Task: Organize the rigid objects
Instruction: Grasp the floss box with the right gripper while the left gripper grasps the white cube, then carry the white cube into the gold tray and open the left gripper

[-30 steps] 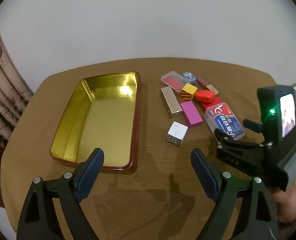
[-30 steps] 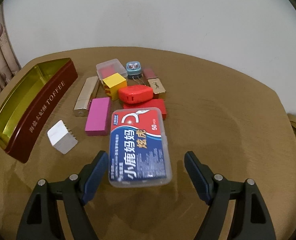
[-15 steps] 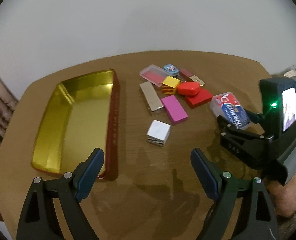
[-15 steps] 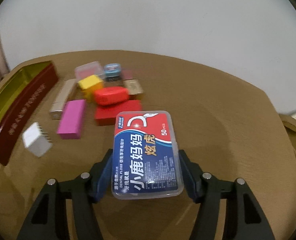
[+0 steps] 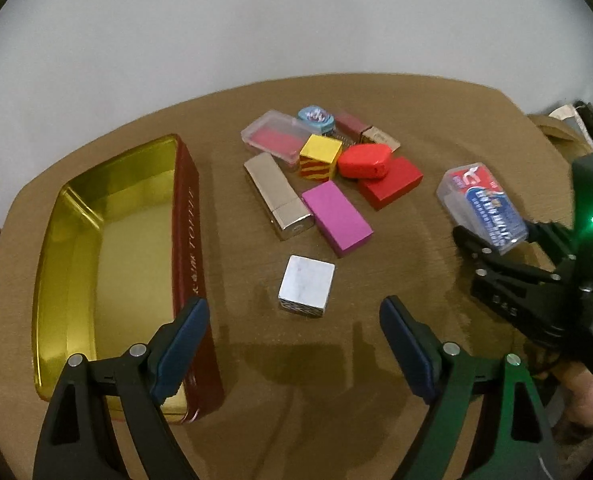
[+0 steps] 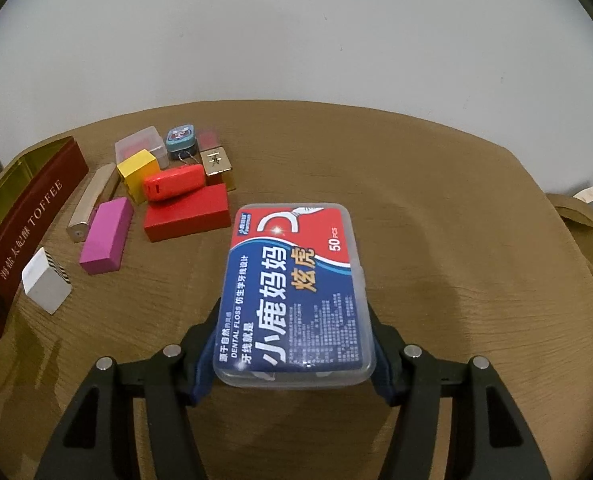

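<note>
My right gripper (image 6: 294,354) is shut on a clear dental floss box (image 6: 296,292) with a red and blue label and holds it above the table; it also shows in the left wrist view (image 5: 482,204). My left gripper (image 5: 294,352) is open and empty, just in front of a white cube (image 5: 306,288). A gold-lined red toffee tin (image 5: 184,216) lies open at the left; it also shows in the right wrist view (image 6: 32,204). Small boxes lie in a cluster: a pink box (image 5: 336,218), a silver box (image 5: 278,196), a yellow cube (image 5: 320,158), a red box (image 5: 390,184).
A red oval case (image 5: 364,162), a clear case with a red inside (image 5: 274,138), a small blue tin (image 5: 315,118) and a gold block (image 6: 215,163) lie at the back of the cluster. The round brown table (image 6: 436,208) ends near a white wall.
My right gripper closed on the dental floss box and lifted it off the table, away from the cluster. My left gripper swung right, bringing the white cube in front of it.
</note>
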The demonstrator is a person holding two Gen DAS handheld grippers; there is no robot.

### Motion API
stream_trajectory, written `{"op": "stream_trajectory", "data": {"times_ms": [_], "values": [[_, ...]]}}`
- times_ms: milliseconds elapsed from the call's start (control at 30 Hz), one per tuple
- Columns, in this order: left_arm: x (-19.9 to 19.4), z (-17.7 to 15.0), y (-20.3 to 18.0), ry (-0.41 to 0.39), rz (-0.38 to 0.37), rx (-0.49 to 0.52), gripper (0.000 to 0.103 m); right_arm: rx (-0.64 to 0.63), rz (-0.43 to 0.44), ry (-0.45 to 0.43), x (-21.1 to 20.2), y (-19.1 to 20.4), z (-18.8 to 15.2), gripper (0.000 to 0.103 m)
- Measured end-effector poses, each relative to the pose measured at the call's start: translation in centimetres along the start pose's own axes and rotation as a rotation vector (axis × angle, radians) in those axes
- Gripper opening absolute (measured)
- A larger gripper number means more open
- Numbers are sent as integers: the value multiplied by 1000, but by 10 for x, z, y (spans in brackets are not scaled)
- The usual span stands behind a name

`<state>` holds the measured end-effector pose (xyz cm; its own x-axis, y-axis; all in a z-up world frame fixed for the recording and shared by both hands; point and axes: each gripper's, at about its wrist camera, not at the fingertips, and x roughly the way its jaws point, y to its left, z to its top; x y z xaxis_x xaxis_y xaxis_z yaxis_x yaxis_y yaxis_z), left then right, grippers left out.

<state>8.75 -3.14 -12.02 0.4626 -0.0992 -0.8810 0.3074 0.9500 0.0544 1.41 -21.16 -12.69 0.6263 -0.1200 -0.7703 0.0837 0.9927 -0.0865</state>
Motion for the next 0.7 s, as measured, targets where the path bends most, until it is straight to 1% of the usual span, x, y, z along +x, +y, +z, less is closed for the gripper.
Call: {"op": "stream_trajectory", "data": {"times_ms": [67, 100, 133, 333, 433, 467, 500, 533, 633, 667, 700], "values": [[10, 1, -4, 14, 11, 14, 82, 0, -1, -1, 0, 0, -1, 62], [13, 1, -5, 23, 14, 18, 78, -1, -1, -1, 0, 0, -1, 62], [16, 1, -6, 32, 16, 22, 76, 0, 0, -1, 0, 0, -1, 62], [34, 9, -1, 61, 13, -5, 65, 2, 2, 0, 0, 0, 0, 62], [42, 12, 2, 74, 8, -21, 52, 0, 0, -1, -4, -4, -2, 62], [45, 12, 4, 82, 4, -29, 45, 0, 1, -1, -4, -4, -1, 62], [47, 12, 6, 89, -5, -41, 34, 1, 1, 0, -4, -4, -1, 62], [48, 12, 8, 91, -12, -53, 28, 1, 1, 0, -3, -4, -1, 62], [49, 15, 13, 95, -4, -79, 26, -2, -1, 0, -2, -2, 0, 62], [47, 16, 14, 88, -10, -82, 26, -2, -1, 0, -2, -2, 0, 62], [43, 17, 14, 77, -1, -79, 26, -2, 0, 1, -2, -2, 0, 62]]}}
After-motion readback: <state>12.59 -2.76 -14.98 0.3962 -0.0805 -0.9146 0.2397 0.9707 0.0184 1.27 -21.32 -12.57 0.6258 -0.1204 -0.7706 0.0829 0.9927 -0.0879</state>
